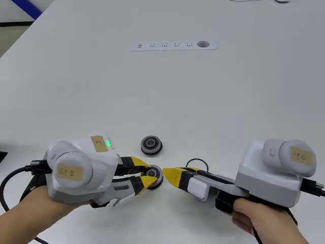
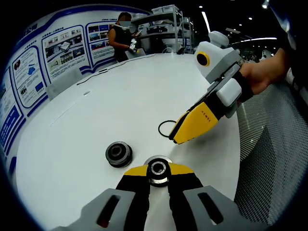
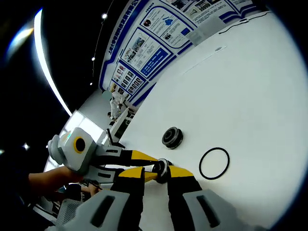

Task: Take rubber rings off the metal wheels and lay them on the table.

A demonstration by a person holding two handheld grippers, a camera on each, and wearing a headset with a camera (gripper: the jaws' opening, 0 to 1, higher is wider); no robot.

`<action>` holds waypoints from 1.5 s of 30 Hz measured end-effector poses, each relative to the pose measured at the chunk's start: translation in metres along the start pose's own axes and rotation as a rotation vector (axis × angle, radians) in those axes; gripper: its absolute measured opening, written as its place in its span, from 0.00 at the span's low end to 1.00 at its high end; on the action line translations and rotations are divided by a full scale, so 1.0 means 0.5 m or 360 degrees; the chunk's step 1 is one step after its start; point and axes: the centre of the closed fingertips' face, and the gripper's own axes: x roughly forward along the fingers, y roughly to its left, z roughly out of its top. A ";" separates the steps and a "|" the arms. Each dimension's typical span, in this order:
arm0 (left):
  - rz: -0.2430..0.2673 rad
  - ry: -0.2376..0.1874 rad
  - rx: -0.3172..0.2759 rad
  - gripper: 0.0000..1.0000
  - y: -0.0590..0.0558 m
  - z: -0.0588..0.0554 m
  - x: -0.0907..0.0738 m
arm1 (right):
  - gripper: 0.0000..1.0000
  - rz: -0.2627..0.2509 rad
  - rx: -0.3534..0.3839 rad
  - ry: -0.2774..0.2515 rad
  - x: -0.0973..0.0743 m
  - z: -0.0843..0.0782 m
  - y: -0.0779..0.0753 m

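Ring (image 1: 197,159) part-hidden behind R gripper (image 1: 165,174)

- Worktop (image 1: 228,101): plain white, unpatterned.
- Left claw (image 1: 151,178): pale grey-white housing; tan label with dark handwriting; small green light; black arms; yellow tips edged in black.
- Right claw (image 1: 170,177): the same pale grey-white housing and tan label; yellow tips; black handle.
- Wheel at the left claw's tips (image 1: 156,175): bright silver metal, dark centre.
- Second wheel (image 1: 151,145): black outer band, grey hub.
- Loose rubber ring (image 1: 197,164): black.
- Power strip (image 1: 172,45): white, grey markings.
- Cables (image 1: 7,180): black.
- Wall posters (image 2: 62,48): blue and white panels.
- Corner stripe (image 1: 25,7): blue.
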 end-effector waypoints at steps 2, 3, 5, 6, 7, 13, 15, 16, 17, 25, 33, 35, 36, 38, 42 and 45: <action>0.0001 -0.0002 -0.0002 0.14 0.000 0.000 0.000 | 0.23 0.0012 0.0006 0.0018 0.006 -0.005 0.004; 0.0001 -0.0002 -0.0002 0.14 0.000 0.000 0.000 | 0.25 0.0015 0.0008 0.0024 0.009 -0.007 0.005; 0.0003 -0.0003 -0.0001 0.14 0.000 0.000 0.000 | 0.28 0.0021 0.0006 0.0039 0.014 -0.013 0.008; 0.0003 -0.0003 -0.0001 0.14 -0.001 0.000 0.000 | 0.29 0.0023 0.0006 0.0047 0.016 -0.015 0.009; 0.0004 -0.0002 0.0002 0.14 0.000 0.000 0.001 | 0.30 0.0026 0.0006 0.0056 0.018 -0.018 0.010; -0.0012 0.0020 0.0026 0.14 0.000 0.001 0.002 | 0.36 0.0021 0.0017 0.0078 0.030 -0.023 0.008; -0.0022 0.0039 0.0052 0.14 0.000 0.001 0.003 | 0.38 0.0021 0.0029 0.0078 0.034 -0.023 0.009; -0.0024 0.0045 0.0058 0.14 0.000 0.001 0.003 | 0.38 0.0024 0.0033 0.0079 0.036 -0.023 0.009; -0.0028 0.0049 0.0065 0.14 0.000 0.001 0.003 | 0.38 0.0025 0.0042 0.0080 0.039 -0.023 0.009; -0.0034 0.0050 0.0065 0.14 -0.001 0.001 0.002 | 0.38 0.0009 0.0098 0.0078 0.048 -0.021 0.003; -0.0026 0.0044 0.0054 0.14 0.000 -0.001 0.002 | 0.37 0.0017 0.0167 0.0084 0.047 -0.026 0.004; -0.0025 0.0043 0.0054 0.14 0.000 -0.001 0.002 | 0.37 0.0014 0.0179 0.0086 0.047 -0.027 0.004; -0.0025 0.0042 0.0053 0.14 0.000 -0.001 0.002 | 0.38 0.0012 0.0183 0.0087 0.046 -0.027 0.004; -0.0024 0.0043 0.0053 0.14 0.001 -0.001 0.002 | 0.38 0.0008 0.0205 0.0088 0.044 -0.028 0.003; -0.0021 0.0043 0.0052 0.14 0.000 -0.001 0.002 | 0.37 0.0011 0.0243 0.0095 0.042 -0.031 0.004; -0.0020 0.0041 0.0049 0.14 0.000 -0.001 0.002 | 0.37 0.0013 0.0254 0.0097 0.041 -0.032 0.005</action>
